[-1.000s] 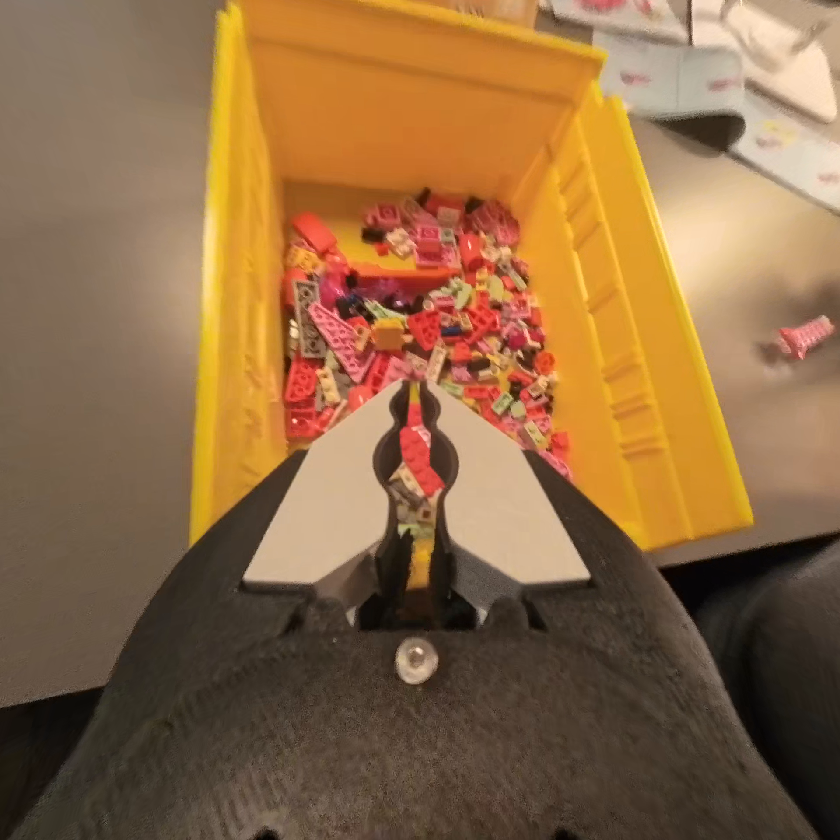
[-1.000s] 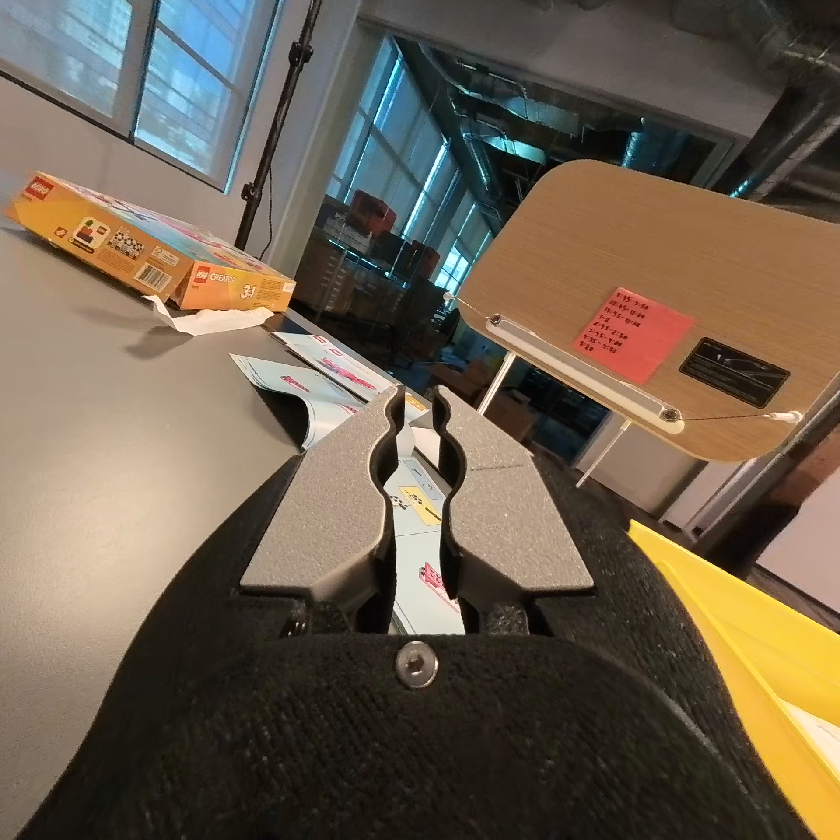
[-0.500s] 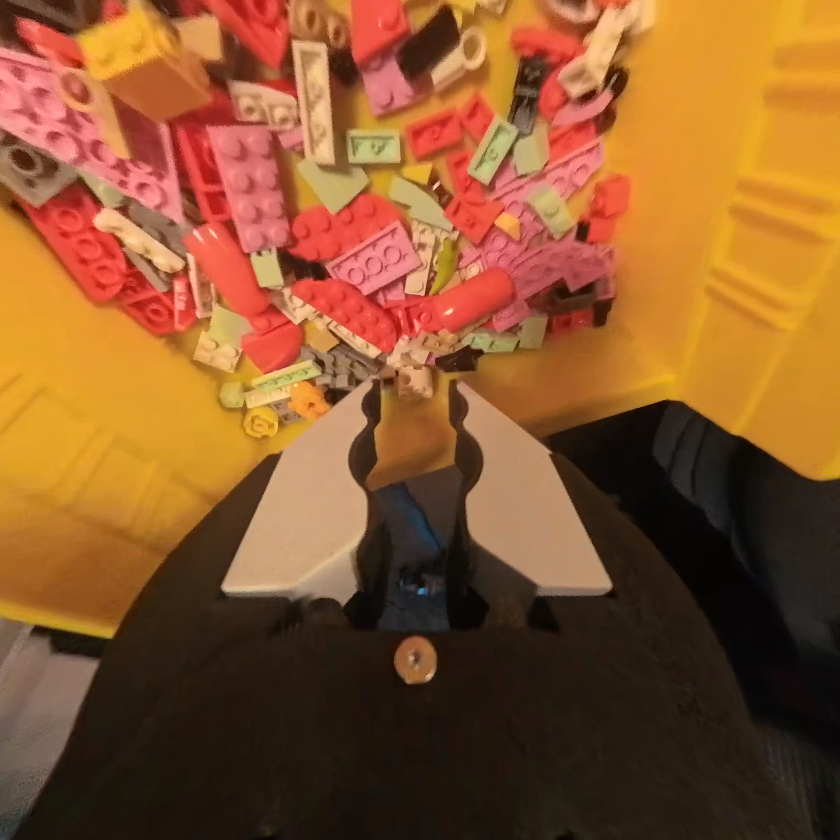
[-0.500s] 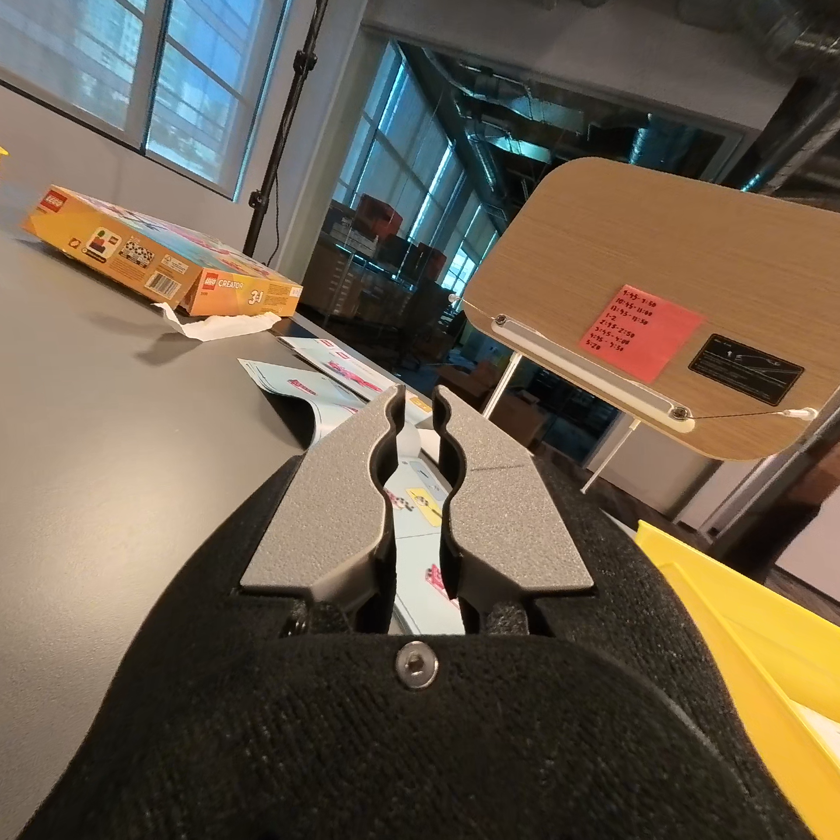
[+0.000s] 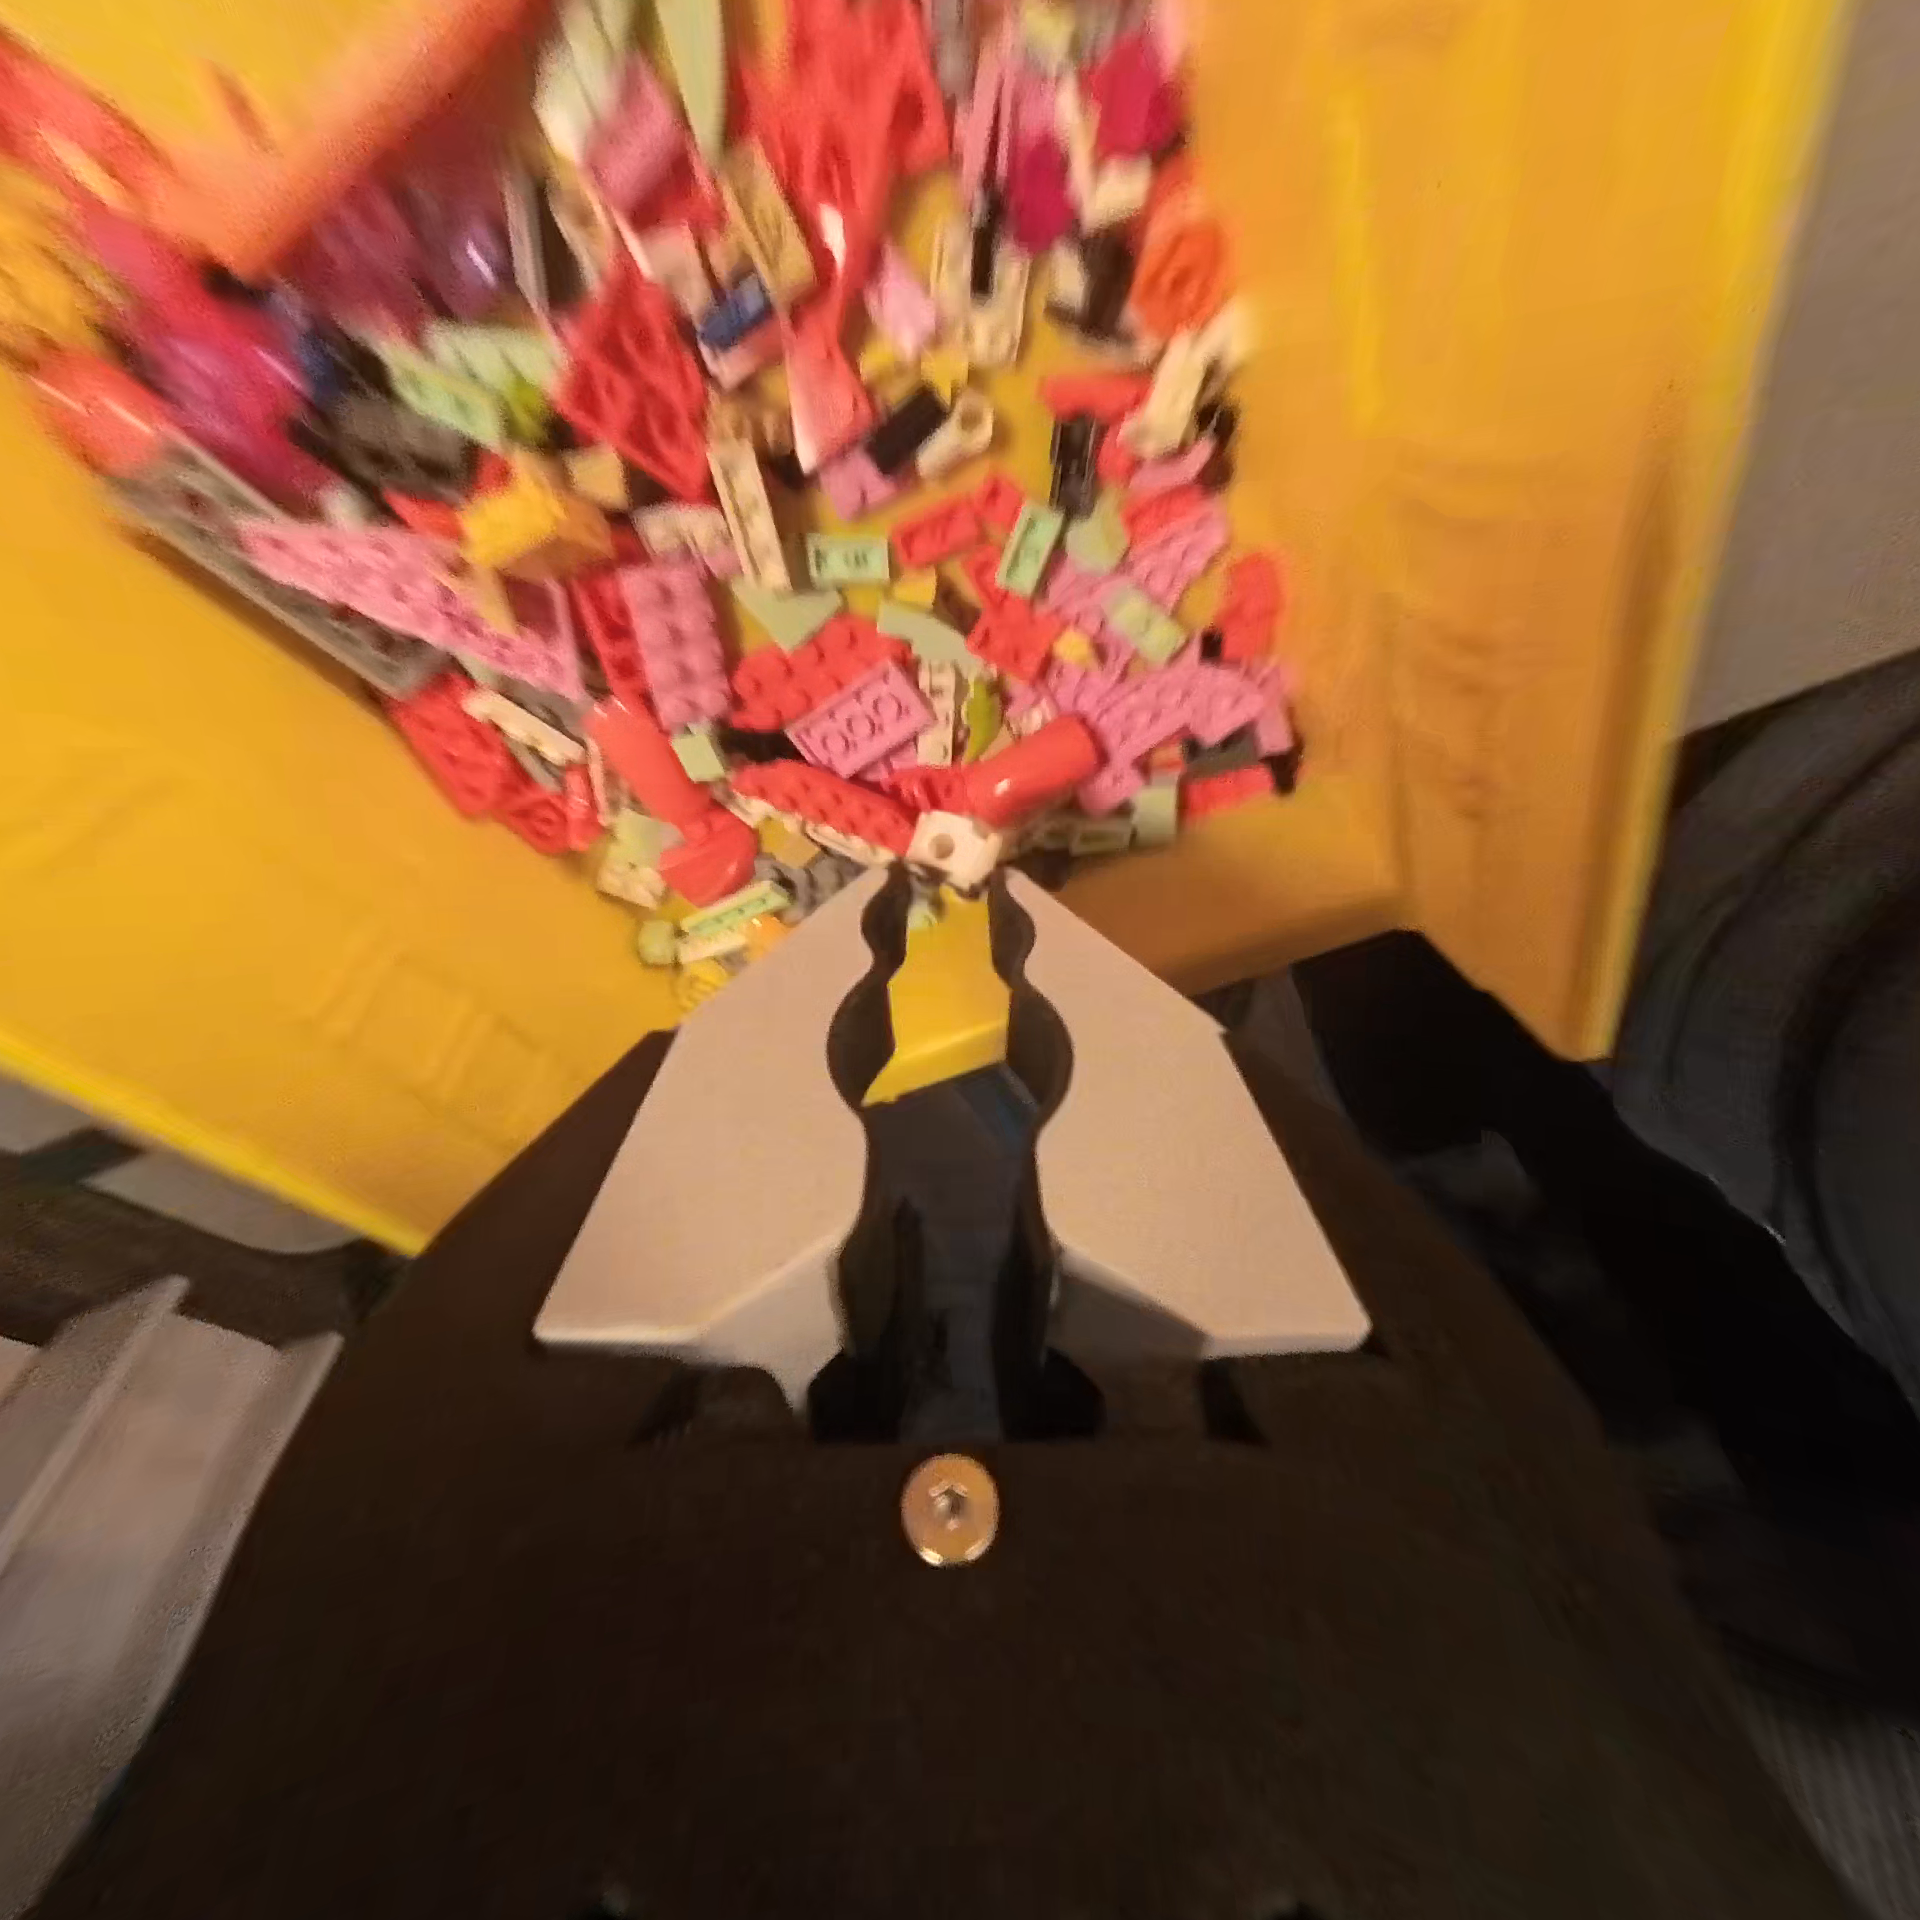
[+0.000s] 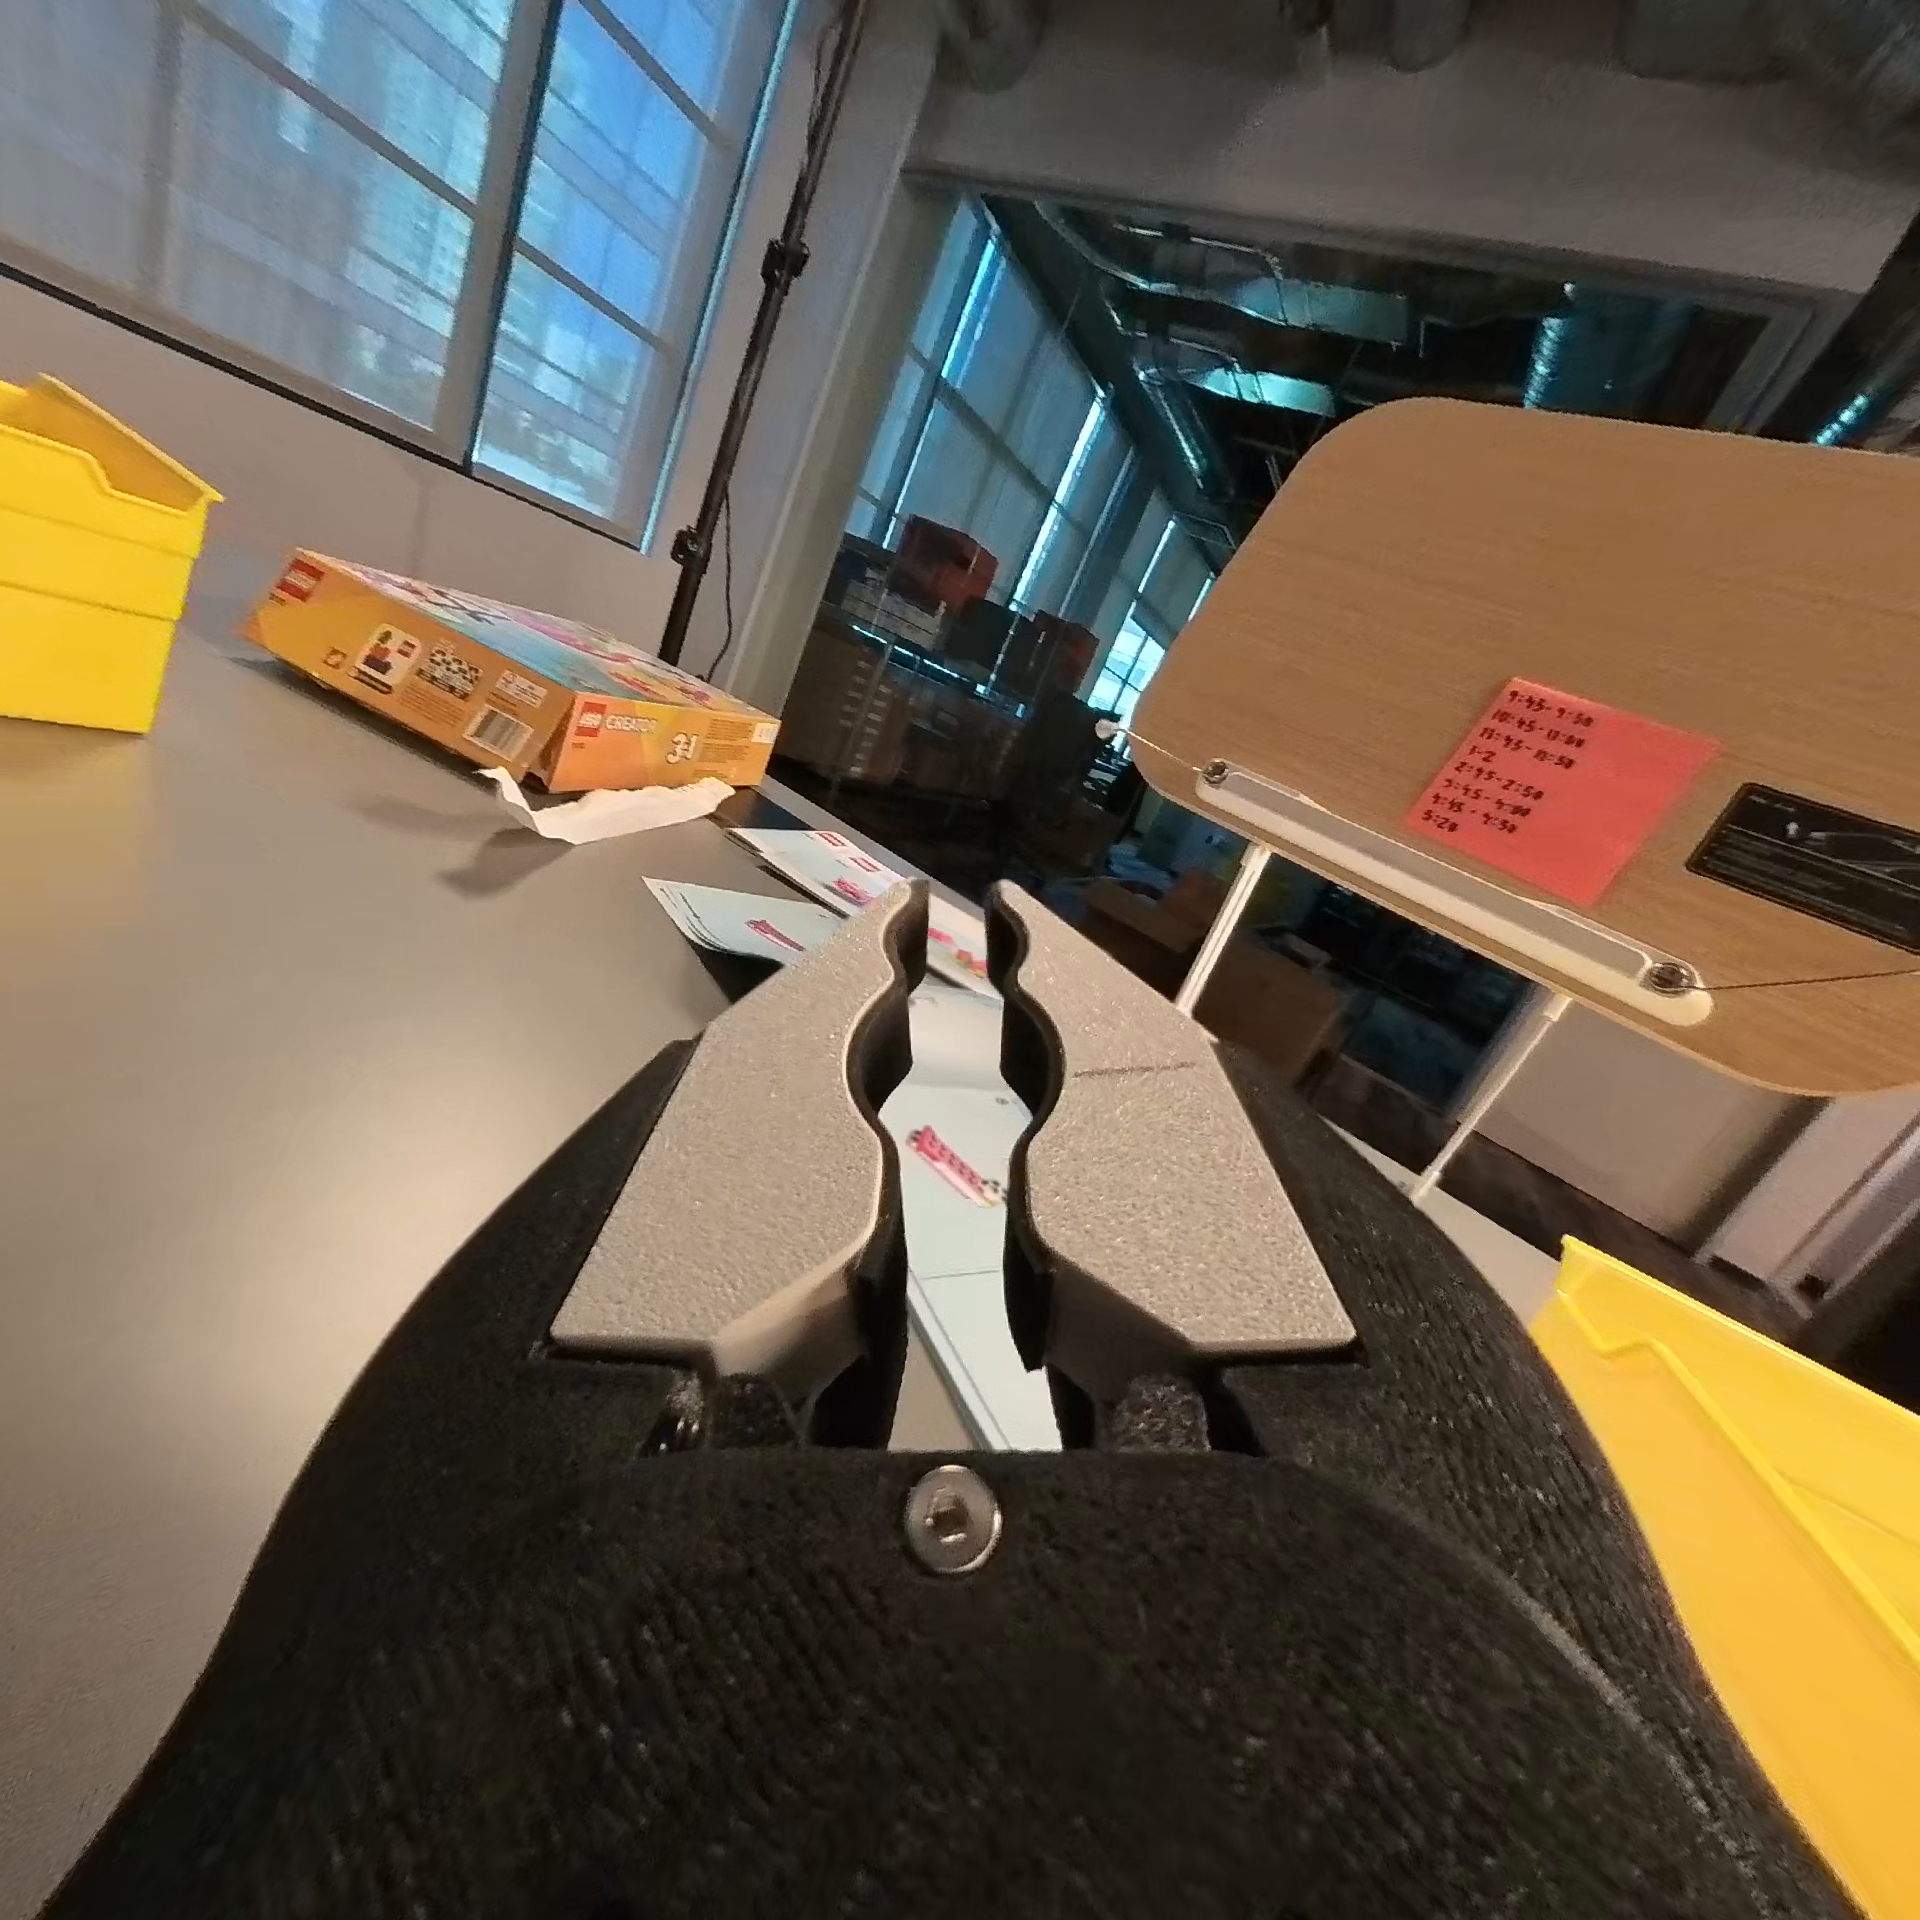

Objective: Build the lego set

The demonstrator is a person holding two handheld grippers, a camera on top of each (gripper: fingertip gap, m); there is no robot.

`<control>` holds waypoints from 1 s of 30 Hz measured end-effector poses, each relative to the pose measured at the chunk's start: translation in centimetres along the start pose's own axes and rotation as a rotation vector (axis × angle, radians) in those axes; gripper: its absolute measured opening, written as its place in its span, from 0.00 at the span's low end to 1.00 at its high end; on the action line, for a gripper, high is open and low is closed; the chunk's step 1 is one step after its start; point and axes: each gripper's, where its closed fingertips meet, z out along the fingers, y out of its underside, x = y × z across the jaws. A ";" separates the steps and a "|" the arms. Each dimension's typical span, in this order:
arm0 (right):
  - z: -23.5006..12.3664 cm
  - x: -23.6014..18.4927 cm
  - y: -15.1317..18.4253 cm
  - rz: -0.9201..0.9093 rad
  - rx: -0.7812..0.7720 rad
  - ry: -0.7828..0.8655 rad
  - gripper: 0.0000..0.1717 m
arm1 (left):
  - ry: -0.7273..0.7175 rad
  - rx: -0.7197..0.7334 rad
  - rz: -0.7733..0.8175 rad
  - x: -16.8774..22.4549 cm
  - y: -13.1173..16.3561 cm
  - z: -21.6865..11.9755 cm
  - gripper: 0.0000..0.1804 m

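Since a second ago, left gripper: the left gripper (image 5: 943, 883) was above the yellow bin (image 5: 1403, 520) with its jaws nearly together. It then dropped to the brick pile (image 5: 831, 582) with the jaws wider. Now they have narrowed again, though the view is blurred.
Left grasp: a small white brick (image 5: 951, 854) with a round hole sits across the very fingertips. It looks pinched between them, with the jaws only partly closed.
Brick's place: it is at the near edge of the pile, close to the bin's near wall. It touches a red curved piece (image 5: 1039, 769) just behind it.
Since a second ago, right gripper: the right gripper (image 6: 956, 904) has hardly shifted.
Right grasp: the jaws stand a narrow gap apart, with nothing between them.
Right surroundings: it hangs over the grey table (image 6: 312, 987) near its far right edge, where printed booklets (image 6: 727, 914) lie. An orange box (image 6: 499, 696) lies well beyond, toward the far edge.
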 end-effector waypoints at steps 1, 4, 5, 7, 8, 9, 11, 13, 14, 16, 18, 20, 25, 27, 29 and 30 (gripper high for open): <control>0.0 -0.2 -0.1 0.002 0.006 -0.010 0.05 | -0.033 0.051 0.013 0.1 -1.2 -1.3 0.08; 0.0 -0.7 -0.4 0.005 0.023 -0.034 0.05 | -0.093 0.237 0.089 2.3 -5.7 -5.6 0.08; 0.0 -0.8 -0.5 0.008 0.028 -0.038 0.05 | -0.099 0.278 0.135 3.7 -7.3 -6.8 0.08; -0.1 -0.7 -0.7 0.018 0.039 -0.037 0.05 | -0.101 0.275 0.259 6.7 -9.7 -7.7 0.08; -0.1 -0.5 -0.8 0.023 0.042 -0.029 0.05 | -0.086 0.262 0.319 8.4 -10.9 -7.6 0.08; -0.2 -0.2 -0.8 0.027 0.042 -0.016 0.05 | -0.061 0.241 0.376 10.2 -12.2 -7.3 0.08; -0.3 0.5 -0.7 0.037 0.039 0.017 0.05 | -0.039 0.195 0.481 13.4 -14.8 -6.4 0.08; -0.4 2.0 0.2 0.019 -0.019 0.106 0.05 | -0.029 0.169 0.565 16.5 -17.9 -5.3 0.08; -0.5 2.9 1.0 -0.017 -0.071 0.162 0.04 | -0.022 0.165 0.593 18.1 -19.6 -4.7 0.08; -0.6 3.6 1.7 -0.066 -0.124 0.216 0.03 | -0.008 0.135 0.666 21.6 -22.0 -3.2 0.08; -0.7 3.7 1.7 -0.076 -0.125 0.230 0.03 | -0.014 0.092 0.742 24.6 -23.8 -1.6 0.08; -0.7 4.0 1.7 -0.070 -0.127 0.241 0.03 | -0.013 0.053 0.787 26.8 -25.1 -0.2 0.08; -0.5 4.8 1.8 -0.024 -0.105 0.259 0.03 | -0.081 0.024 0.836 28.4 -27.5 1.6 0.08; -0.2 5.1 2.0 -0.005 -0.106 0.260 0.03 | -0.095 0.008 0.838 28.6 -27.6 2.0 0.09; 0.0 5.3 2.2 0.022 -0.105 0.261 0.03 | -0.100 0.008 0.833 28.9 -27.7 2.0 0.09; 0.0 5.5 2.3 0.033 -0.104 0.264 0.03 | -0.103 0.004 0.830 29.0 -27.7 2.0 0.09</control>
